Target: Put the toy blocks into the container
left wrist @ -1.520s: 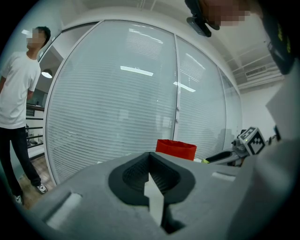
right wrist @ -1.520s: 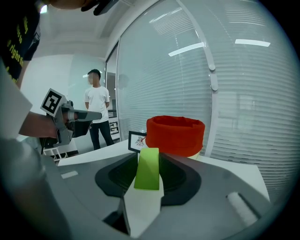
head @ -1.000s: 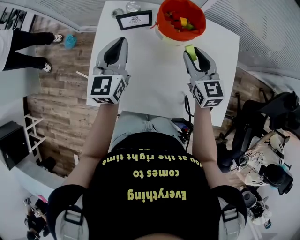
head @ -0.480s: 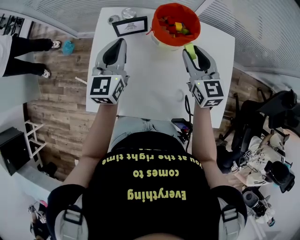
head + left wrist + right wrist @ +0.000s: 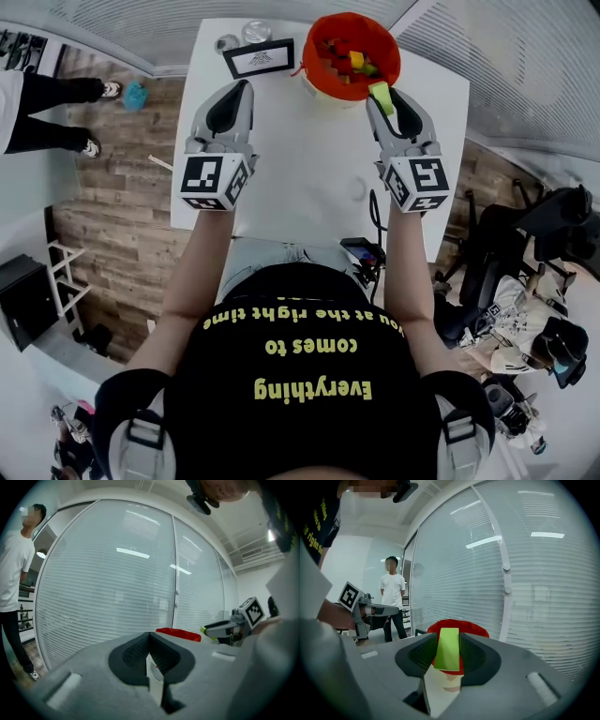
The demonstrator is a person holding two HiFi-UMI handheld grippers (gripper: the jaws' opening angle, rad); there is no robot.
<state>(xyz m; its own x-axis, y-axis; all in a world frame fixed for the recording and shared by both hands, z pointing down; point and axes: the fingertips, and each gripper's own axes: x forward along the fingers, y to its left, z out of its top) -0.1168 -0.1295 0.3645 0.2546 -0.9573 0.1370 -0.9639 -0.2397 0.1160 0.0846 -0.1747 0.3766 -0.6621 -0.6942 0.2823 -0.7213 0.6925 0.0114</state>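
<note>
The right gripper (image 5: 386, 101) clamps 1 green block (image 5: 448, 648) between its jaws, just beside the near rim of the red container (image 5: 317, 67). That container stands at the tabletop's (image 5: 309, 159) far edge, with other blocks (image 5: 349, 58) inside. The left gripper (image 5: 239, 89) hovers near the left edge, jaws pressed together.

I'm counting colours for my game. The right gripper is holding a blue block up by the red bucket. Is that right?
Not quite. The block is green, not blue, as the right gripper view shows plainly. The rest is right: the right gripper holds it up by the red bucket.
</note>
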